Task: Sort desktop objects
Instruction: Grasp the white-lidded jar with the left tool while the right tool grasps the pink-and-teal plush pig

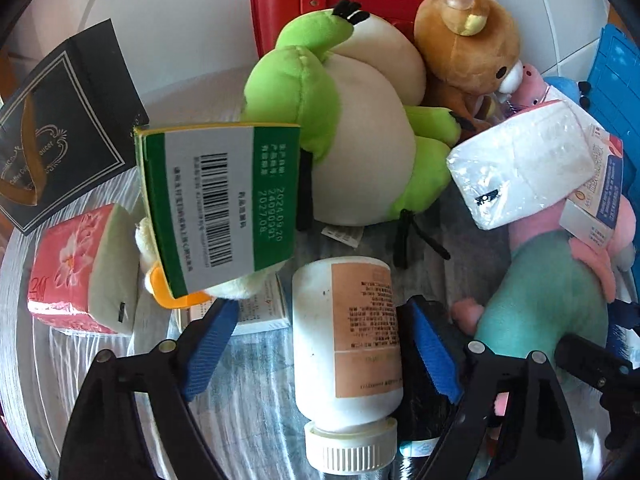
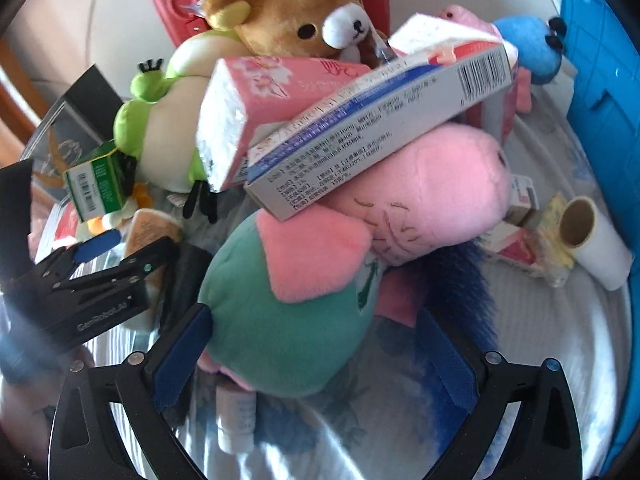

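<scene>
White pill bottle (image 1: 346, 344), just below the frog plush (image 1: 340, 136), lies between the left gripper's (image 1: 324, 344) open jaws: centre the pads on its body before squeezing.

The right tool (image 2: 316, 356) stands open, its blue pads either side of a pink-and-teal plush pig (image 2: 304, 280). A long grey box (image 2: 372, 128) rests on the pig's snout. The left tool (image 2: 120, 248) reaches in from the left.

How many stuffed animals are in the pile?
6: green frog, brown bear behind it, pink pig in green, blue toy at back, small pink one, duck under the green box. More may be hidden.
</scene>
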`<action>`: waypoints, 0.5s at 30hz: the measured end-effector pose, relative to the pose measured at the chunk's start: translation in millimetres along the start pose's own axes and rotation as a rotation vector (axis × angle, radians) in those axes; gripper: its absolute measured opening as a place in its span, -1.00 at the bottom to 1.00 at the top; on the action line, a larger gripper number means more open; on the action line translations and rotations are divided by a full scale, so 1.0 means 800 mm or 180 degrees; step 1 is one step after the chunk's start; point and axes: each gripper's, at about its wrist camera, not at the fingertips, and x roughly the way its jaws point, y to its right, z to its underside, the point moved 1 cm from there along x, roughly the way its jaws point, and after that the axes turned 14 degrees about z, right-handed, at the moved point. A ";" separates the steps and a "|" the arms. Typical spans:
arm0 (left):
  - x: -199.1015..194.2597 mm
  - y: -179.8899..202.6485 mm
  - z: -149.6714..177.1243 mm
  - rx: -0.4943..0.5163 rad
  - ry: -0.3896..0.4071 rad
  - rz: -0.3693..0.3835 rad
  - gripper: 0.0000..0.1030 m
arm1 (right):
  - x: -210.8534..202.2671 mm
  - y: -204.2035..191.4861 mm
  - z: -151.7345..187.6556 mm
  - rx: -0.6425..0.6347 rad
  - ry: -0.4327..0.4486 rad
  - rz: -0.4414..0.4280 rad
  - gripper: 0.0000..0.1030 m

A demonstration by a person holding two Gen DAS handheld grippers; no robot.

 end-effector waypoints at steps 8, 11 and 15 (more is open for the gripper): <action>0.005 0.015 0.015 0.0411 -0.0016 -0.0209 0.65 | 0.034 -0.025 -0.011 0.0164 -0.0201 0.0007 0.99; -0.005 0.021 0.018 0.0468 0.0071 -0.0135 0.01 | 0.041 -0.024 -0.013 0.0265 -0.0226 -0.0011 0.99; -0.012 0.027 0.026 0.0500 0.0004 -0.0056 0.01 | 0.025 -0.030 -0.011 0.0122 -0.0158 0.0038 0.72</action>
